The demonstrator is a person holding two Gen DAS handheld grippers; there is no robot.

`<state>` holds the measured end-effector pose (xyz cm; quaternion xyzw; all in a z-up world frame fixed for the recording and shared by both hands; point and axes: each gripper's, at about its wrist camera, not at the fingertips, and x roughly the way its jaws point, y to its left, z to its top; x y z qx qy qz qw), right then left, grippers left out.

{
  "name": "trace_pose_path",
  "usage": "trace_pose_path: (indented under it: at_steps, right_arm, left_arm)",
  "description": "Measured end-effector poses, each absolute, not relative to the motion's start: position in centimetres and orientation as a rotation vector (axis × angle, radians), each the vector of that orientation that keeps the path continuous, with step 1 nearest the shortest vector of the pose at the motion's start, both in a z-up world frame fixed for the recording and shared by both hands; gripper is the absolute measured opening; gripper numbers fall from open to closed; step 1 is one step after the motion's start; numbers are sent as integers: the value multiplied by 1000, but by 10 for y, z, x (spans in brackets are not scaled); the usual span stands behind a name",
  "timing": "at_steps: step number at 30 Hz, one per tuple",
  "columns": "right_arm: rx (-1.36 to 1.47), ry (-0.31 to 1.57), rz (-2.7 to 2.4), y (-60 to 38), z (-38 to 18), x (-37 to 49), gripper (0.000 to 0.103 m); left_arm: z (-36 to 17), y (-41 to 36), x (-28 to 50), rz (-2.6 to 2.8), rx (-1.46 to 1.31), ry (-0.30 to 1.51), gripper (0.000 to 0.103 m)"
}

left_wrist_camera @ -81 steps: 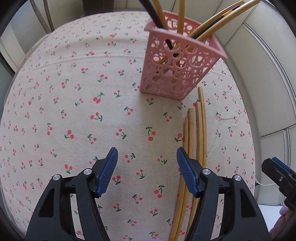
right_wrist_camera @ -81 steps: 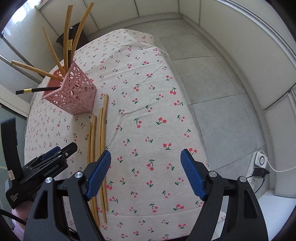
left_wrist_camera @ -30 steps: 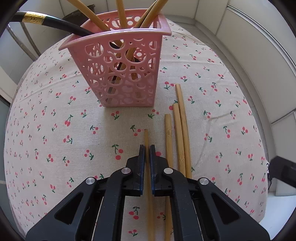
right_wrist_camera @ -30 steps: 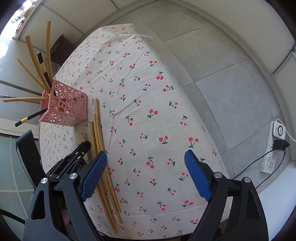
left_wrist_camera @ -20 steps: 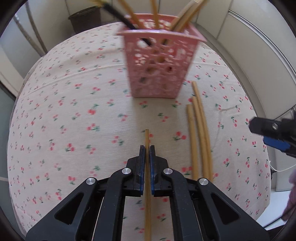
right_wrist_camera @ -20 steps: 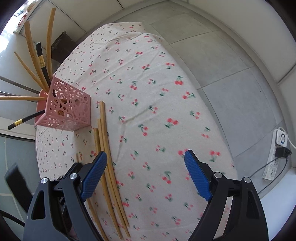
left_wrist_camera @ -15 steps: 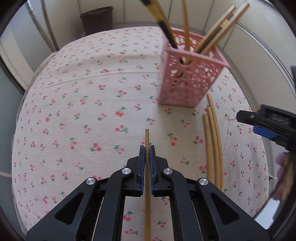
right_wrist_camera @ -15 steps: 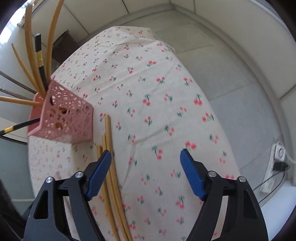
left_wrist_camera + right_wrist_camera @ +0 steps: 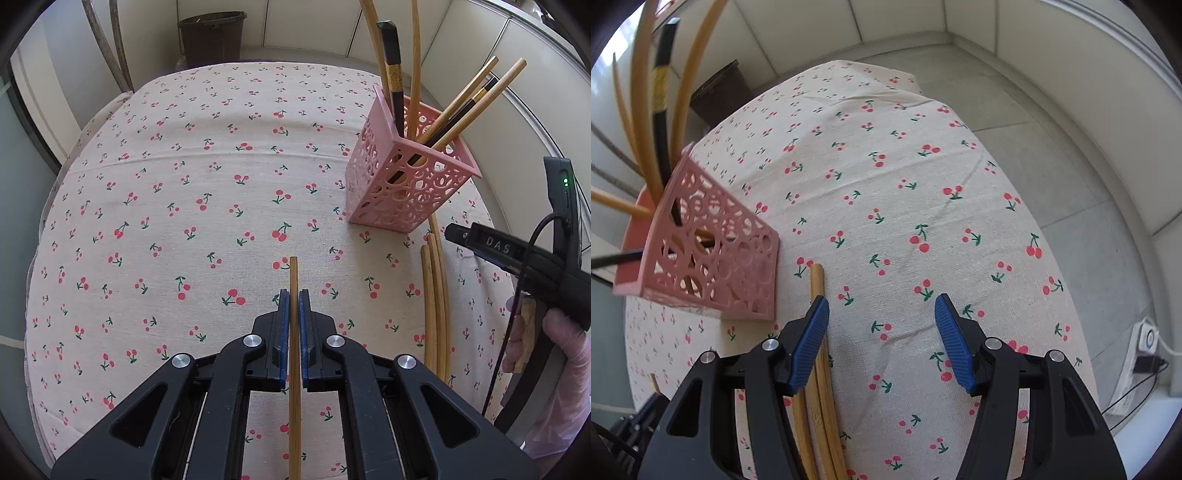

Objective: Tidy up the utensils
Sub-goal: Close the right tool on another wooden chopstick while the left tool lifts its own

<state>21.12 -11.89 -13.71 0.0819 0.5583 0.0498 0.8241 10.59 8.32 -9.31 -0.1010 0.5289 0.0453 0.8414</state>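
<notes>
Bamboo chopstick clamped in left hand-held gripper (right view misses it).

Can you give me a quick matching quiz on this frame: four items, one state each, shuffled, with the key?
Items:
1. left gripper
2. right gripper
3. pink basket
4. three loose chopsticks

States:
A. open, holding nothing
B. lying flat on the cherry-print tablecloth
C. shut on a bamboo chopstick
D. standing upright, chopsticks leaning out of it

Pairs: 1-C, 2-A, 3-D, 4-B
</notes>
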Motion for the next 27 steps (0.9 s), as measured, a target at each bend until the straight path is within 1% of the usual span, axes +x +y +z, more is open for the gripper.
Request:
trace_pose_path:
  at_steps: [9,10,11,12,13,14,15,20,22,27]
  right_arm:
    - [79,1169,147,-101,-140,208,62]
    - [70,1164,150,-101,-140,207,60]
    - [65,1163,147,-102,-141,205,55]
    - [42,1170,132,-102,-141,204,43]
    - [11,1166,118,-102,-141,202,41]
    - [18,1168,123,-105,-141,201,36]
    - [26,1172,127,-110,-140,199,28]
    - [101,1239,182,-142,-140,186,11]
    - [145,1262,190,-155,-141,180,8]
    - [198,1262,197,-173,-138,170,8]
  left_arm:
    - [-95,82,106,96,-202,1125,5]
    - [-95,83,106,100,-201,1126,5]
    - [-95,83,105,103,-200,1127,5]
    - [-96,84,105,103,-200,1129,5]
    - [-95,84,105,104,-200,1128,5]
    - [-95,84,104,103,-198,1127,5]
    - [-95,84,104,102,-196,1125,5]
    - [-94,77,104,71,-189,1124,5]
    - [-96,75,106,56,-204,1131,4]
    - [-93,74,106,-7,-271,1128,4]
